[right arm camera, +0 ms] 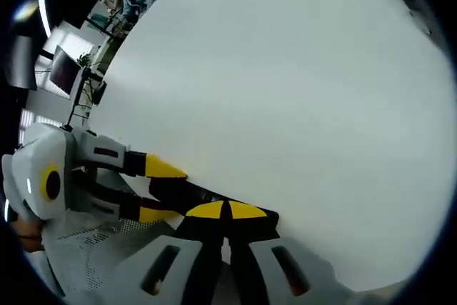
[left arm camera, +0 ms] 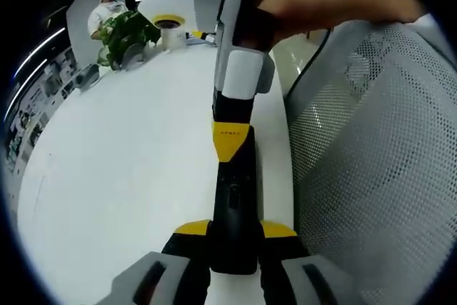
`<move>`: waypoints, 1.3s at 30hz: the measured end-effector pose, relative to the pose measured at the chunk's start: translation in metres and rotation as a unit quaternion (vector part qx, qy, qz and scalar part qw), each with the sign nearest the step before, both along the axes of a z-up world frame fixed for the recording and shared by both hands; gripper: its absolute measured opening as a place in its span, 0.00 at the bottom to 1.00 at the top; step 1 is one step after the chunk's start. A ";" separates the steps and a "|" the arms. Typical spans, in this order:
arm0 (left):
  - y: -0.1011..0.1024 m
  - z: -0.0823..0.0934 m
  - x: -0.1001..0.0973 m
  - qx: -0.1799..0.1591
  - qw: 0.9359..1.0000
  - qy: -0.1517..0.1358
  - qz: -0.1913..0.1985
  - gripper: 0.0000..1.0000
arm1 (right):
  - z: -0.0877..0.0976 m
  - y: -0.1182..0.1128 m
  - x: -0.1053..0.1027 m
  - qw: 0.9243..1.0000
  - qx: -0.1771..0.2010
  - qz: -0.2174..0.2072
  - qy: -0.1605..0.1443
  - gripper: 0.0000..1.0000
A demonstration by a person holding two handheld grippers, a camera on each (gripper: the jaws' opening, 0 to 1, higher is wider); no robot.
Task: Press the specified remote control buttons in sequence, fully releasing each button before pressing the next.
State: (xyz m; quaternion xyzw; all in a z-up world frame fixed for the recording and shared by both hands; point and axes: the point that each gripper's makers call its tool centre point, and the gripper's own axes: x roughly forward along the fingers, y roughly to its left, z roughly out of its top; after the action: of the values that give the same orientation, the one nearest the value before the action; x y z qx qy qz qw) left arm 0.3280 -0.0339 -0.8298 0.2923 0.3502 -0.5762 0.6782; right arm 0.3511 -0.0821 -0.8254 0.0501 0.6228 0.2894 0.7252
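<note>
Across the white tabletop [left arm camera: 121,162], my left tongs [left arm camera: 233,248] clamp a black remote [left arm camera: 233,198]. My right tongs [right arm camera: 227,213] are closed, tips on it. Upper left, a cup [left arm camera: 170,32]; contents unclear.

Both grippers' fingers [right arm camera: 214,210] pinch remote [right arm camera: 187,192] on table [right arm camera: 285,91].

We see our left gripper [left arm camera: 233,237] at the bottom of the left gripper view, its yellow-tipped jaws closed on the near end of the black remote [left arm camera: 233,198]. Our right gripper [left arm camera: 232,130] comes in from the far side of the remote, its yellow tips pressed together on the remote's far end. In the right gripper view, our right gripper [right arm camera: 227,212] meets the left gripper [right arm camera: 153,191] at the remote [right arm camera: 187,192].
</note>
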 end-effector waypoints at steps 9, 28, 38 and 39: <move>0.000 0.000 0.000 -0.001 1.000 0.000 0.004 0.24 | 0.000 0.000 0.000 1.000 0.002 0.000 -0.001 0.00; -0.001 0.000 0.000 -0.012 1.000 -0.001 0.011 0.25 | 0.003 0.004 -0.013 0.999 0.001 0.015 0.043 0.00; -0.003 -0.001 -0.001 -0.014 1.000 0.000 0.008 0.25 | 0.002 0.006 -0.017 0.998 -0.025 0.061 0.020 0.00; -0.003 -0.001 -0.001 -0.014 1.000 0.000 0.008 0.25 | 0.001 0.006 -0.017 0.997 -0.027 0.063 0.018 0.00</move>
State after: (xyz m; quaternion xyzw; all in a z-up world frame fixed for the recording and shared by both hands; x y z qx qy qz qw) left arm 0.3272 -0.0369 -0.8308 0.2795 0.3443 -0.5756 0.6870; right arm 0.3339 -0.0758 -0.8240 -0.0035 0.6452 0.3167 0.6952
